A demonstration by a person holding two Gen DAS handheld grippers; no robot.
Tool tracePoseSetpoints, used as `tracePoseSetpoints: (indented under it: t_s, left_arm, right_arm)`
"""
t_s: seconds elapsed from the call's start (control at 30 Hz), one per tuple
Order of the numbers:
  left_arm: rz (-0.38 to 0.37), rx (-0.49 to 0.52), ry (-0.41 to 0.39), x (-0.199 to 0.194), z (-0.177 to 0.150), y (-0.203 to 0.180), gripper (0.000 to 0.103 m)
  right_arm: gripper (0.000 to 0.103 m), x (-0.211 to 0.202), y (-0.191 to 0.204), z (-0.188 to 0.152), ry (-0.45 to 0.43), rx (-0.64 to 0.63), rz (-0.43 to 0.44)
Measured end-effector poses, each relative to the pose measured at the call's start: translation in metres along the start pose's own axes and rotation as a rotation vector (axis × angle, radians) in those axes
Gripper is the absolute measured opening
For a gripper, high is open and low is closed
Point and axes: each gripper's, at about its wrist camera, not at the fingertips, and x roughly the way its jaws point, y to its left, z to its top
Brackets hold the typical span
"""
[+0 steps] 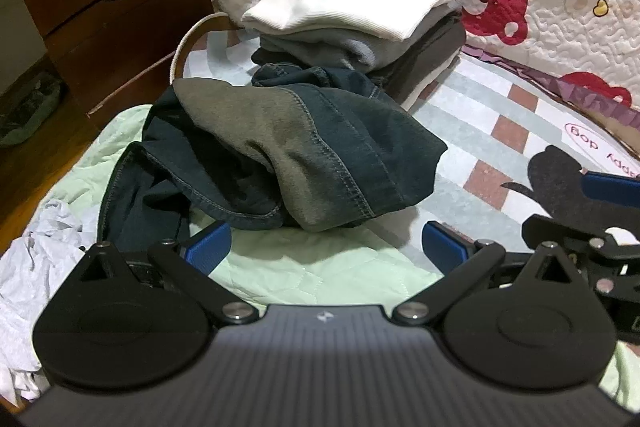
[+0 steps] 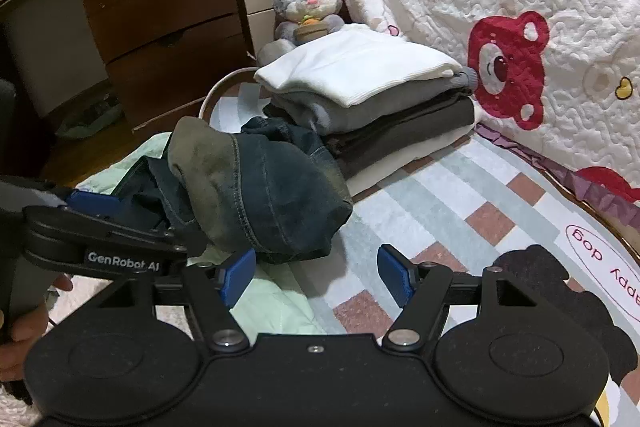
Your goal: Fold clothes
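Just ahead of each released hand-held gripper, left [image 1: 326, 249] and right [image 2: 316, 277], lies the crumpled jeans [image 1: 304, 151].

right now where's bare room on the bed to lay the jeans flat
The checked sheet, right of the jeans and below the folded stack, is free out to the bear quilt. The left side is crowded: jeans, crumpled white cloth. Both claws are open.

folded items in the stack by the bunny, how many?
4 visible: white top, grey one under it, dark brown below that, cream at the bottom. Thinner layers between them may be hidden.
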Motion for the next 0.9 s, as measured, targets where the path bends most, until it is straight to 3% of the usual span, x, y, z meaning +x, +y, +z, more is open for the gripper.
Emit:
tracePoseSetpoints:
  t_s: [0.3, 0.4, 0.43, 0.6, 0.67, 0.87, 0.9]
  left_arm:
    - [0.014, 0.008, 0.008, 0.006, -0.001, 0.002, 0.103]
    - [0.008, 0.008, 0.007, 0.01, 0.001, 0.008, 0.103]
    - [0.013, -0.004, 0.004, 0.013, 0.002, 0.015, 0.103]
    - [0.057, -0.118, 0.011, 0.041, 0.013, 0.066, 0.103]
    - [0.059, -0.177, 0.015, 0.056, 0.019, 0.09, 0.103]
    - [-0.081, -0.397, 0.057, 0.092, 0.033, 0.142, 0.098]
    - [-0.104, -0.433, 0.064, 0.098, 0.035, 0.15, 0.093]
  right_arm:
    - [0.073, 0.003, -0.002, -0.002, 0.006, 0.004, 0.005]
    - [0.081, 0.005, -0.008, -0.005, -0.015, -0.038, -0.004]
    - [0.087, 0.008, -0.014, -0.006, -0.029, -0.059, -0.013]
    - [0.087, 0.042, -0.057, -0.014, -0.03, -0.001, -0.035]
    - [0.087, 0.061, -0.069, -0.015, -0.004, 0.077, 0.041]
    - [0.087, 0.123, -0.1, -0.018, 0.087, 0.337, 0.338]
    - [0.087, 0.134, -0.105, -0.016, 0.104, 0.387, 0.378]
